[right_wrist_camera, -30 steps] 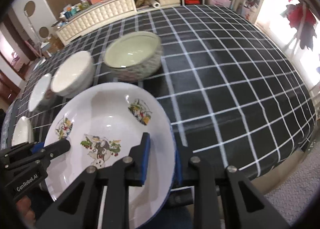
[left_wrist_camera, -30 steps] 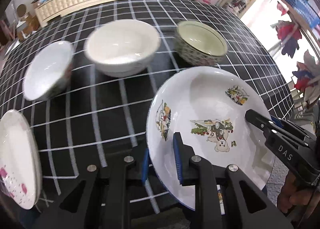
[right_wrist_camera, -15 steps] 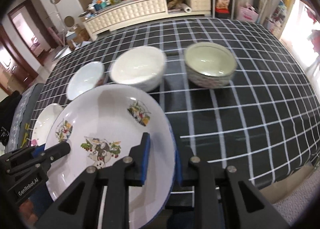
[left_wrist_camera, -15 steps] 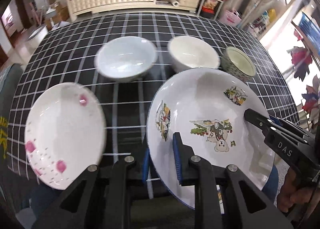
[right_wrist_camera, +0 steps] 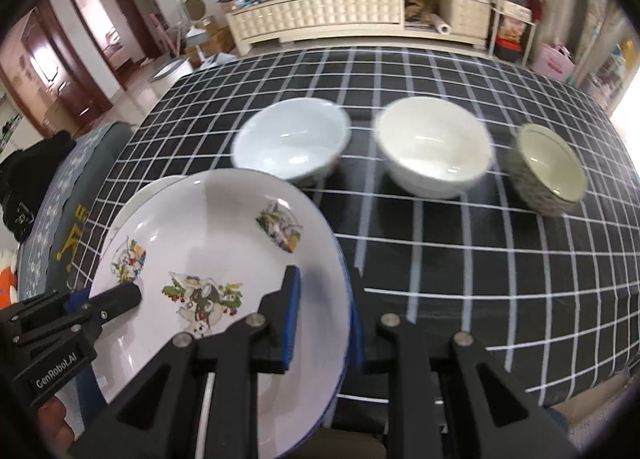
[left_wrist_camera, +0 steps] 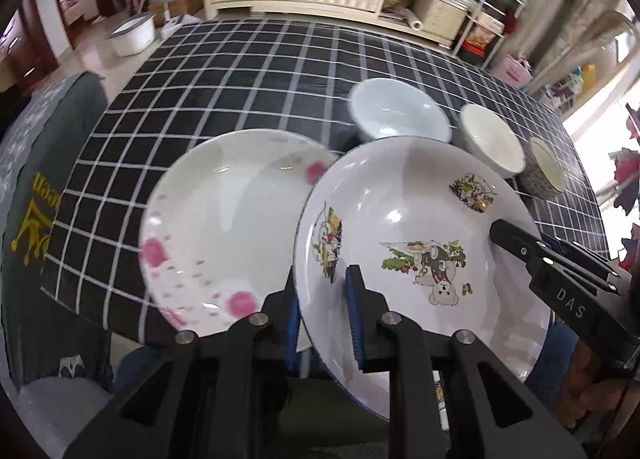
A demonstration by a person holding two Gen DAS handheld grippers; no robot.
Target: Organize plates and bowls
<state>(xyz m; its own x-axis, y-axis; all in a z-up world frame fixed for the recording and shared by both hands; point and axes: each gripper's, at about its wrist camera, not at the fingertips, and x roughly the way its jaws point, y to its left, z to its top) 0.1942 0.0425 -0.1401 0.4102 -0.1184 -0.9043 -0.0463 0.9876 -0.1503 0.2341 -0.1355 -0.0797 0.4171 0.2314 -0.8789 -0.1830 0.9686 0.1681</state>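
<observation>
Cartoon plate (left_wrist_camera: pixel 404 219), white with small printed animal pictures and a thin blue rim, hangs in the air above the near edge of the bench (left_wrist_camera: pixel 248 75), gripped from both sides. Left tool (left_wrist_camera: pixel 322 315) pinches the plate's near-left rim, one blue-padded finger on the upper face and the other under the rim, jaws nearly closed on it. Right tool (right_wrist_camera: pixel 322 319) clamps the opposite rim the same way, one pad lying on the white face and the other beneath the edge. In the left wrist view the right tool reaches in over the plate's right side, with part of a hand (left_wrist_camera: pixel 580 391) showing behind it.

Just beside the plate and partly under its left edge lies a pink-flowered plate (left_wrist_camera: pixel 224 227) on the black-and-white checked cloth. Farther back stand three bowls in a row: a pale blue bowl (right_wrist_camera: pixel 290 139), a white bowl (right_wrist_camera: pixel 434 145) and a smaller patterned bowl (right_wrist_camera: pixel 550 169), each apart from its neighbour. A cream sideboard (right_wrist_camera: pixel 320 15) crowded with clutter stands beyond the bench.
</observation>
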